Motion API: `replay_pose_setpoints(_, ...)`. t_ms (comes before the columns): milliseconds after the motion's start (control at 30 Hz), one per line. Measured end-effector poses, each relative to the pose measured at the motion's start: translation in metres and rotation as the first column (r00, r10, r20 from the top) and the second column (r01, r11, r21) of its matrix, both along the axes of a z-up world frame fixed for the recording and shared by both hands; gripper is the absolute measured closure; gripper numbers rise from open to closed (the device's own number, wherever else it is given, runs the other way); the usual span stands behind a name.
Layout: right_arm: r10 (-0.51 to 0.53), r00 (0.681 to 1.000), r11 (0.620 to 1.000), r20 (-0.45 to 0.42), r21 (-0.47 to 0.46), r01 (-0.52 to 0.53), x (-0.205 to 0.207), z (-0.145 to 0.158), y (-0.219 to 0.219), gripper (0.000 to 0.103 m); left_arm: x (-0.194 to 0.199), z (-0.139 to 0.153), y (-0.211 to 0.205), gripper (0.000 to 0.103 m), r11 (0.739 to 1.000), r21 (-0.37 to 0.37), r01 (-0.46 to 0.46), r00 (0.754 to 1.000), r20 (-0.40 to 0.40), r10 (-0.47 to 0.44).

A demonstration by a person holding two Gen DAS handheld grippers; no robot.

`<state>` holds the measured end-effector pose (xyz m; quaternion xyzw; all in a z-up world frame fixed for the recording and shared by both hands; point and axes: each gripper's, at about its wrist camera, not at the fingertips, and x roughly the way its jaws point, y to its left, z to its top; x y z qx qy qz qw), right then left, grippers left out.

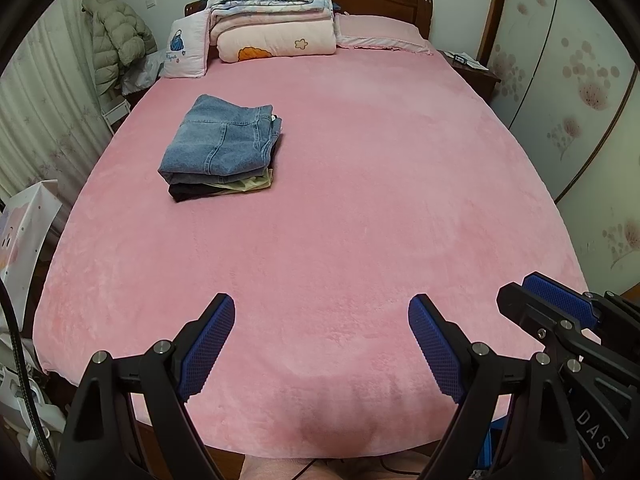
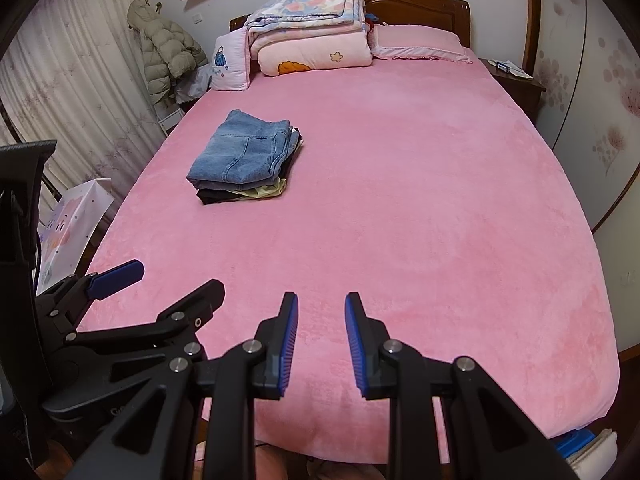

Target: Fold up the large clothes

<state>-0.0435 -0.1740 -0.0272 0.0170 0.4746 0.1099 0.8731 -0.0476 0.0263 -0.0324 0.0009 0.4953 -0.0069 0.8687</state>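
The left hand-held gripper (image 1: 322, 344) sat closest to the lens, its blue pads (image 1: 208, 346) spread wide with only pink bed cover showing between them; it was released and gripped nothing. Beside it the right hand-held gripper (image 2: 321, 344) had its pads drawn much nearer together, yet a clear gap stayed between them and no cloth was in it, so it too was empty. Both pointed down over the near end of the bed (image 2: 440, 208), side by side, which looked like a resting pose between garments rather than a reach.

The task's clothes were the folded stack (image 1: 220, 150) on the left half of the bed, well apart from both grippers. A pair of jeans (image 2: 244, 152) lay on top, folded into a neat block, with a pale yellow-green piece and a dark piece under it. Setting the stack off to one side probably kept the middle of the bed free as a folding surface.

No unfolded garment showed anywhere on the cover, so either the work was done or the next piece lay out of view.

Farther back, folded quilts (image 1: 276, 20) and a pillow (image 1: 380, 32) were piled against the wooden headboard (image 2: 424, 6), out of the way. A padded coat (image 1: 116, 36) hung by the curtain on the left.
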Motion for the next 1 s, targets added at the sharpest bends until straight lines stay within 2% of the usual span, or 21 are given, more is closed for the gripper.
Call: replay_pose_setpoints(1000, -0.005, 1.0, 1.0, -0.002, 0.005, 0.005, 0.0004, 0.0002, 0.0008, 0.079, 0.0035, -0.0048, -0.004, 0.015, 1.0, 0.002, -0.005, 1.0, -0.007, 0.005)
